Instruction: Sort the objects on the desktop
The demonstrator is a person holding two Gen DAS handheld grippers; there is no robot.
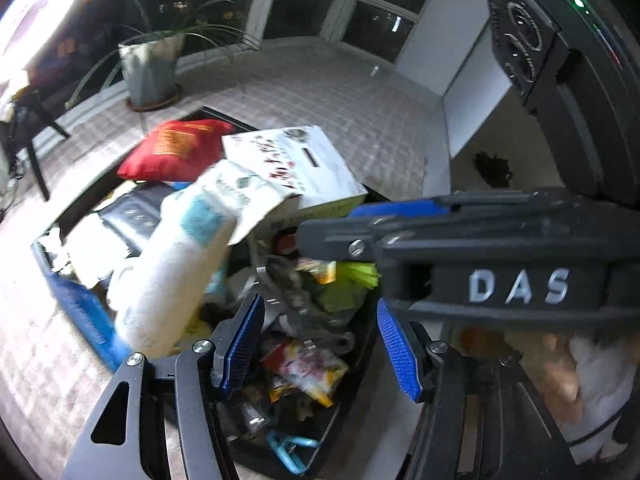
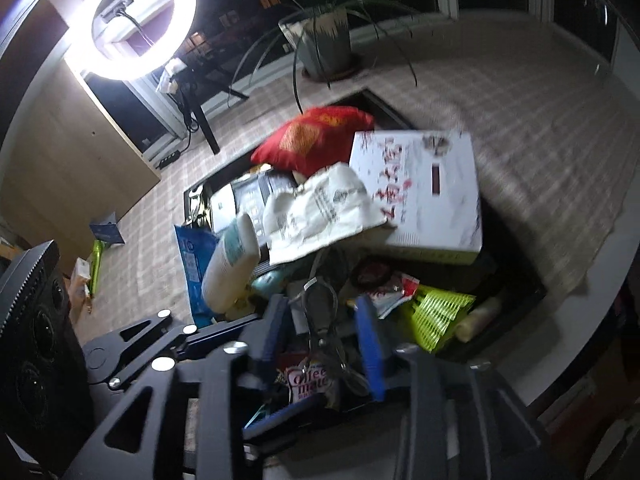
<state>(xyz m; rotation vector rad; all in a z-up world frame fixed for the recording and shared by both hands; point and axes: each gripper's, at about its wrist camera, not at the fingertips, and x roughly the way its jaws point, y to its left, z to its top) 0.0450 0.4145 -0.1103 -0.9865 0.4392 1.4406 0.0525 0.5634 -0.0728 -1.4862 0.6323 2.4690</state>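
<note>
A black bin (image 1: 362, 360) on the table holds a heap of objects: a red bag (image 1: 172, 148), a white box with red writing (image 1: 296, 164), a white bottle (image 1: 164, 280), a yellow-green basket (image 1: 352, 280) and snack packets (image 1: 308, 368). My left gripper (image 1: 320, 344) is open and empty just above the heap. My right gripper (image 1: 400, 236) crosses the left wrist view from the right. In the right wrist view my right gripper (image 2: 324, 332) is open and empty over the bin (image 2: 512, 312), above cables (image 2: 320, 312) and a Coffee-mate packet (image 2: 310, 380). The red bag (image 2: 316, 140), box (image 2: 424, 184) and bottle (image 2: 232, 260) show there too.
A checked cloth (image 2: 520, 120) covers the round table. A potted plant (image 2: 324, 44) stands at the far side, also seen in the left wrist view (image 1: 150, 68). A ring light (image 2: 132, 20) shines at the left. A blue bag (image 2: 192, 264) leans at the bin's left.
</note>
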